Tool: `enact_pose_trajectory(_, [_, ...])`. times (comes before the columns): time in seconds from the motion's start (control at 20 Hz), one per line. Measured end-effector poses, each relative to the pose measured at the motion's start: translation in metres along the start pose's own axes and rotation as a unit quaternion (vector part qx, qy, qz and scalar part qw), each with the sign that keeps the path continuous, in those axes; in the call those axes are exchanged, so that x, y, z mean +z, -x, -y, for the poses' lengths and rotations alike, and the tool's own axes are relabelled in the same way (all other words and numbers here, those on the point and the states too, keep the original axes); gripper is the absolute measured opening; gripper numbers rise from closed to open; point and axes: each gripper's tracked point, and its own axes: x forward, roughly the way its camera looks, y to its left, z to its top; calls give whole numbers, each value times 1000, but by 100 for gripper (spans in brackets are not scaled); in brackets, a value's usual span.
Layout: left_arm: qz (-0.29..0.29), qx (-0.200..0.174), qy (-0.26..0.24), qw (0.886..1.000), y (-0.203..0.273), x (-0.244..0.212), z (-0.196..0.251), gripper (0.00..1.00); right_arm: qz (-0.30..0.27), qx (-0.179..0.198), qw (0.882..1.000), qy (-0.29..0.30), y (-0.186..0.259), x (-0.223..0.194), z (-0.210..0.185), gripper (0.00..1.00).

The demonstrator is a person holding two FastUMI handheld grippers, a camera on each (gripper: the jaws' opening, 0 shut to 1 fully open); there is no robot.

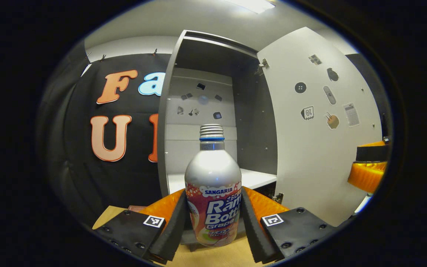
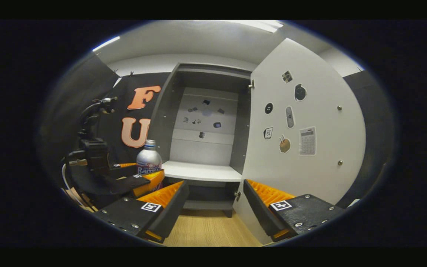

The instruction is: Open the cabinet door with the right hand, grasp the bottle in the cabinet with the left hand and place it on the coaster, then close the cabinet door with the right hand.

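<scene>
Cabinet door (image 1: 310,141) open; left tongs (image 1: 213,222) hide bottle (image 1: 213,185) base, coaster perhaps beneath.

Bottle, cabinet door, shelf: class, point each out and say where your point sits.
bottle (image 1: 213,174), left gripper view, on its shoulder.
cabinet door (image 2: 321,178), right gripper view, on its bare inner face.
shelf (image 2: 198,171), right gripper view, on its top.

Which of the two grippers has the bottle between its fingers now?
The left gripper: its fingers stand on both sides of the bottle. The right gripper is open with nothing between its fingers, facing the open cabinet door.
</scene>
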Motion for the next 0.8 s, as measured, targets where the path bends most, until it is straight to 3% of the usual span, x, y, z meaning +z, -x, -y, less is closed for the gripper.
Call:
enact_pose_trajectory(0.25, [-15,-12,-3,1000,47,-43,-13,80,-25,-17,999,-16,33,-14,-34,91])
enact_pose_trajectory(0.5, [-19,-14,-5,1000,83,-84,-6,81,-64,-36,997,-26,58,-36,-38,93])
enact_pose_trajectory(0.8, [-38,23,-15,999,107,-138,-2,81,-71,-23,997,-3,65,-47,-32,94])
